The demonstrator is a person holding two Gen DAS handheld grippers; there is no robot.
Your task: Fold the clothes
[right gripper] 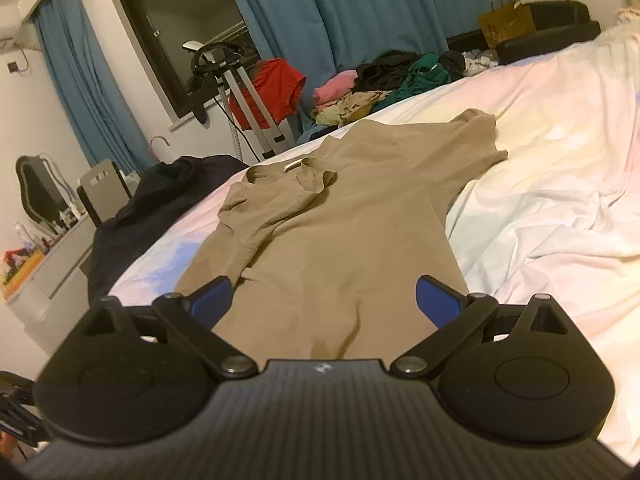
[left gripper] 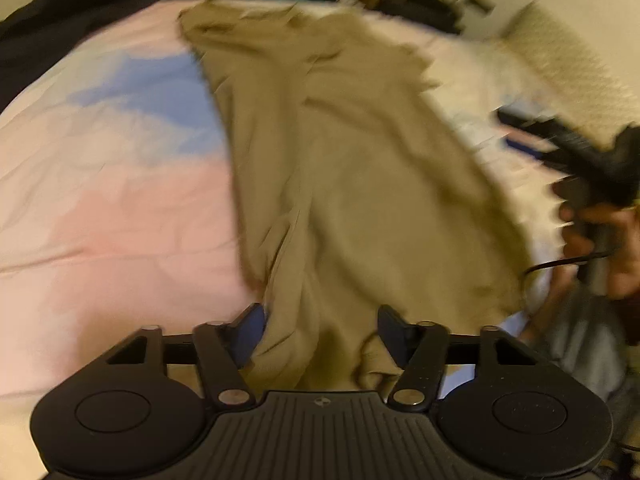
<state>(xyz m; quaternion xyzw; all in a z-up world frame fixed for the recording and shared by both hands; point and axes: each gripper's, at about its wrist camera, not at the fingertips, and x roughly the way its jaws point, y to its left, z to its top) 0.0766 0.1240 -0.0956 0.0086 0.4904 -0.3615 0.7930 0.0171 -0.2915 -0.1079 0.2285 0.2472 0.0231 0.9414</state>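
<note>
A tan short-sleeved shirt (right gripper: 340, 216) lies spread on the pink and blue bedsheet (left gripper: 100, 184), collar toward the far edge. In the blurred left wrist view, the shirt's near hem (left gripper: 316, 320) bunches up between the fingers of my left gripper (left gripper: 322, 332), whose pads press on the gathered fabric. My right gripper (right gripper: 324, 296) hovers low over the hem at the shirt's other side, its blue pads wide apart with only flat cloth below them. The left wrist view also shows that right gripper (left gripper: 532, 126) at the right edge, held in a person's hand (left gripper: 600, 236).
A rumpled white blanket (right gripper: 540, 220) covers the bed to the right of the shirt. A dark garment (right gripper: 160, 200) hangs over the bed's left edge. Several loose clothes (right gripper: 380, 84) are heaped at the far edge. A red garment (right gripper: 276, 88) hangs by a stand.
</note>
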